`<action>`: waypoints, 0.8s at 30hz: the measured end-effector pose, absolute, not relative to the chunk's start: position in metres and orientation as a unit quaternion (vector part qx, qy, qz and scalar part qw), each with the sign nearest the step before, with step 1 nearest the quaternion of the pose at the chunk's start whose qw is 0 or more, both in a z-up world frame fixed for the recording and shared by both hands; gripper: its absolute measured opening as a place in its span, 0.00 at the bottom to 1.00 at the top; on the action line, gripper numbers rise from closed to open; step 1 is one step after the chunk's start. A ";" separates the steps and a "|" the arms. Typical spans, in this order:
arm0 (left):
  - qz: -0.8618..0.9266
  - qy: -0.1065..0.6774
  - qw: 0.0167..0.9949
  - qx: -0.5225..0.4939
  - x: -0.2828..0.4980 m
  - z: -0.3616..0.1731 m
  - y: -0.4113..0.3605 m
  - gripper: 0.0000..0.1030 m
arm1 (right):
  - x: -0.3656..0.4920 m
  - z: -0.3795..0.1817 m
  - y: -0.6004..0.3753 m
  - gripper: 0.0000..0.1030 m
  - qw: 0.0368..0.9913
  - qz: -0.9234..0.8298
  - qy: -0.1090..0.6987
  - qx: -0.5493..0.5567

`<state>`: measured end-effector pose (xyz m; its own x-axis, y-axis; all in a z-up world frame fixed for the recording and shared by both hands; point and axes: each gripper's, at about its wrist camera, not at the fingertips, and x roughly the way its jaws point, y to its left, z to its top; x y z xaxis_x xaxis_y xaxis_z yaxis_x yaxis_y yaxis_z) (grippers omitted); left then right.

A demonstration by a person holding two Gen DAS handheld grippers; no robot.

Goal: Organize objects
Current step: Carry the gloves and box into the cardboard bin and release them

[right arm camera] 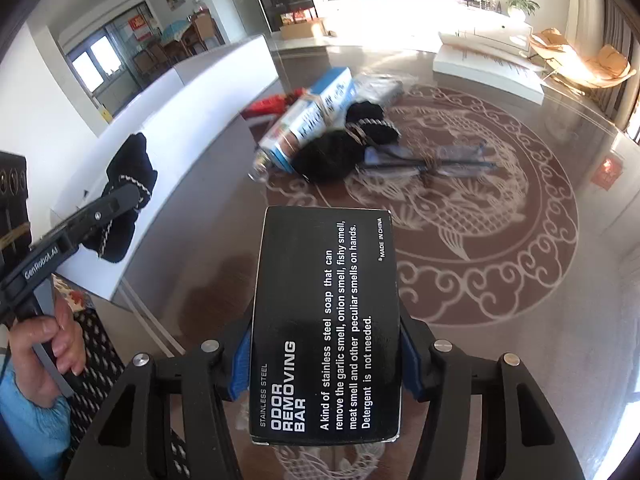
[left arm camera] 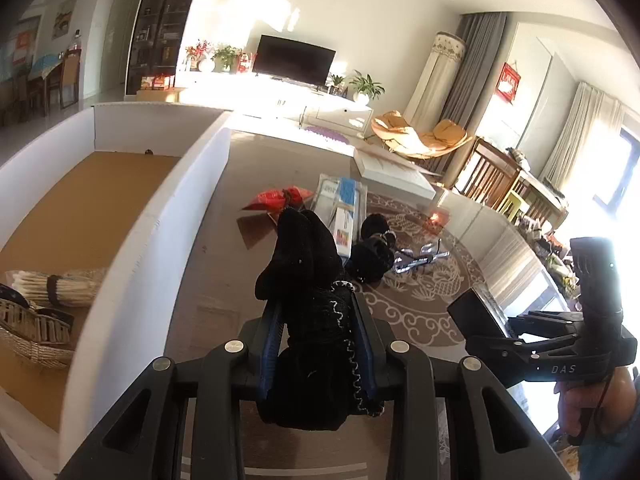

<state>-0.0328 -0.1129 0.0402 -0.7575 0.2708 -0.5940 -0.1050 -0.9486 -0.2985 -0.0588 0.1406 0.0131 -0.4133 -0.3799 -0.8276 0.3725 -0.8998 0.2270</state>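
clamped between the blue pads of the right gripper (right arm camera: 326, 364) is a black rectangular carton printed "odor removing bar" (right arm camera: 326, 320), held above the brown glass table with the white fish pattern (right arm camera: 500, 220). a long white open box with a brown cardboard floor (left arm camera: 160, 216) is seen at the left. the left gripper (left arm camera: 316, 344) is pinched on a black knitted piece with white trim (left arm camera: 308, 280). remaining items are left mid-table: a blue-and-white packet (right arm camera: 316, 120), another black knitted piece (right arm camera: 372, 120), a red pouch (left arm camera: 280, 198).

box (left arm camera: 132, 216) left of table (left arm camera: 224, 264) | basket (left arm camera: 36, 332), sticks (left arm camera: 60, 286) inside box
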 end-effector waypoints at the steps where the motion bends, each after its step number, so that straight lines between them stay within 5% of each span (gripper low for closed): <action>1: 0.932 -0.131 0.097 -0.322 -0.027 0.054 -0.127 0.32 | -0.062 0.028 0.126 0.57 0.241 -0.843 -0.014 0.481; 8: 0.940 -0.122 -0.045 -0.316 -0.016 0.096 -0.263 0.32 | -0.078 0.098 -0.046 0.57 0.393 -0.817 -0.010 0.422; 15: 0.901 -0.111 -0.141 -0.395 -0.032 0.058 -0.349 0.36 | -0.071 0.079 -0.190 0.57 0.439 -0.792 0.081 0.416; 18: 0.880 -0.110 -0.169 -0.430 -0.043 0.037 -0.358 0.72 | -0.073 0.053 -0.208 0.61 0.423 -0.785 0.115 0.438; 19: 0.880 -0.107 -0.181 -0.425 -0.039 0.032 -0.355 0.77 | -0.073 0.050 -0.207 0.63 0.417 -0.790 0.117 0.434; 21: 0.885 -0.101 -0.205 -0.405 -0.033 0.033 -0.346 0.77 | -0.069 0.057 -0.194 0.66 0.414 -0.804 0.102 0.414; 24: 0.902 -0.100 -0.225 -0.353 -0.017 0.049 -0.319 0.77 | -0.060 0.081 -0.152 0.91 0.400 -0.842 0.078 0.354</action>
<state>-0.0167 -0.3192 0.0486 -0.6489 -0.3355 -0.6829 0.4766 -0.8789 -0.0211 -0.0596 -0.1520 0.0811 -0.4289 -0.6178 -0.6590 0.7288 -0.6677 0.1516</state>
